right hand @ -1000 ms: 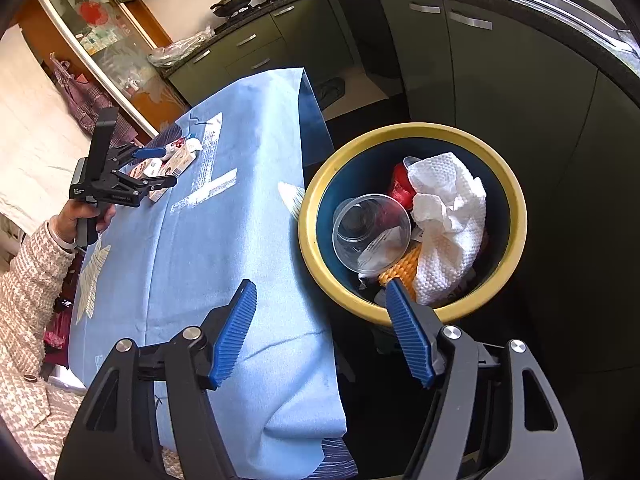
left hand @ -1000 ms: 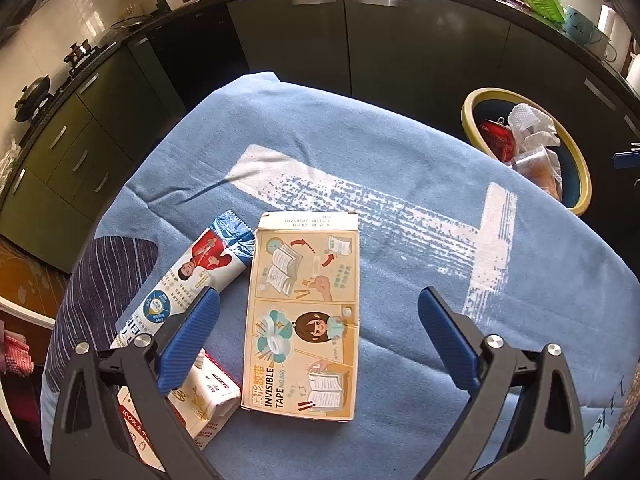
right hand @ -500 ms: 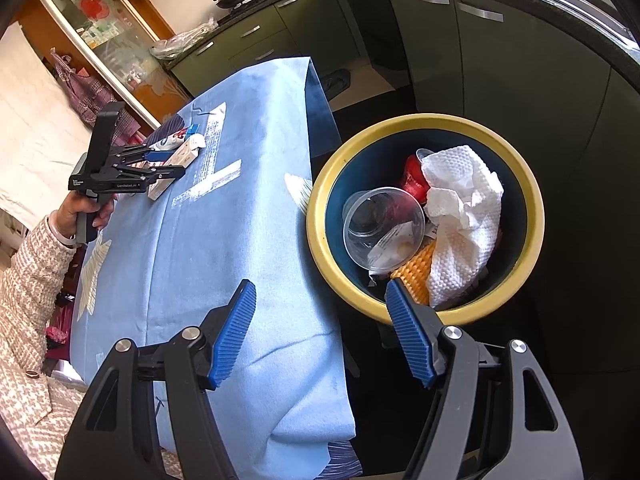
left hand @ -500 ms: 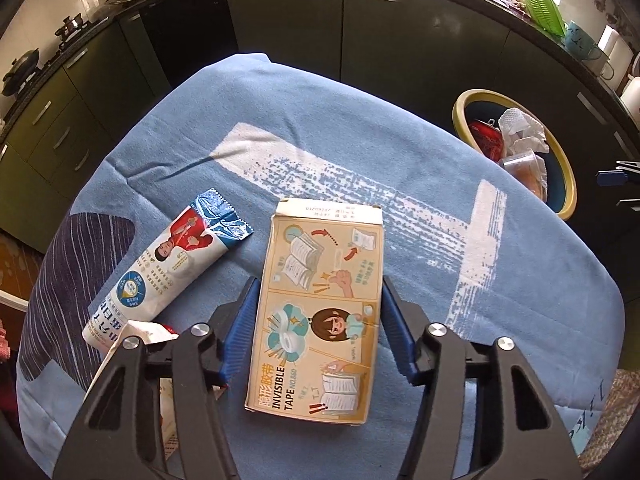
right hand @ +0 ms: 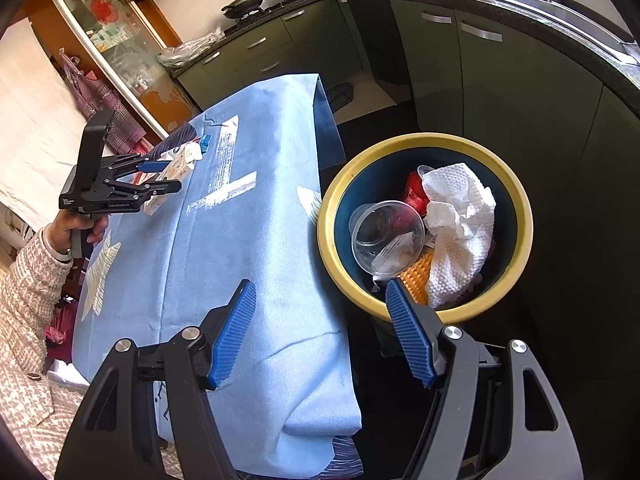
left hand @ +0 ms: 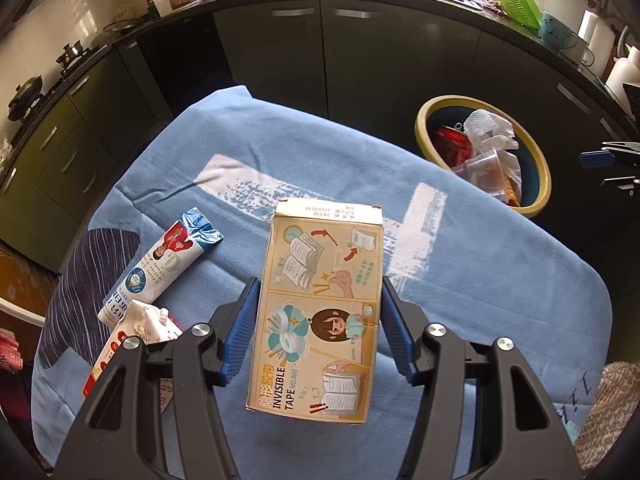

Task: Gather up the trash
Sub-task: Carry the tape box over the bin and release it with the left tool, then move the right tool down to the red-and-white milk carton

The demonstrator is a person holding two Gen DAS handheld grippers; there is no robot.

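An orange "Invisible Tape" box (left hand: 320, 304) is clamped by its long sides between the blue pads (left hand: 240, 332) of my left gripper (left hand: 320, 284), and it hangs just above the blue tablecloth (left hand: 480, 280). The yellow-rimmed trash bin (left hand: 424, 120) stands past the table's far right corner. It holds a white paper towel (right hand: 460, 224), a clear plastic cup (right hand: 384, 236) and a red can. My right gripper (right hand: 320, 283) stands open over the table corner beside the bin's rim (right hand: 332, 264), with nothing between its fingers. From there the left gripper (right hand: 160, 178) shows far left, in a person's hand.
A blue-and-white snack wrapper (left hand: 160, 268) and a white-and-red packet (left hand: 132, 336) lie on the cloth left of the box. Dark kitchen cabinets (left hand: 360, 60) curve around behind the table and bin. The counter above carries pots, bowls and cups.
My left gripper closed on the tape box from wide open, then raised it off the cloth. The right gripper stayed open and nearly still by the bin.
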